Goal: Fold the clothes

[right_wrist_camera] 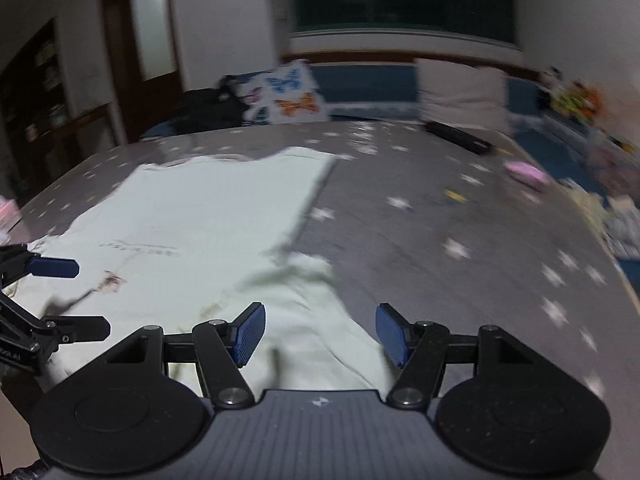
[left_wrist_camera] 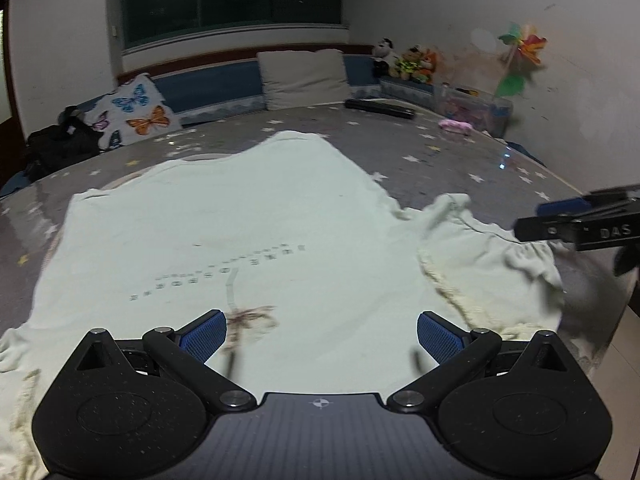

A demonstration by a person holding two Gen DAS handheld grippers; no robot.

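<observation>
One shirt [left_wrist_camera: 248, 232], two grippers apart

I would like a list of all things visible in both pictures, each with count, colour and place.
T-shirt: one, pale white, spread on the bed.
Bed cover: one, grey with stars, under the shirt.
Butterfly pillow: one, white, far left.
Plain pillow: one, beige, at the headboard.
Plush toys: several, mixed colours, far right corner.
Pink item: one, on the bed, far right.
Left gripper: black with blue pads, open above the shirt.
Right gripper: same colours, open above the sleeve.
</observation>
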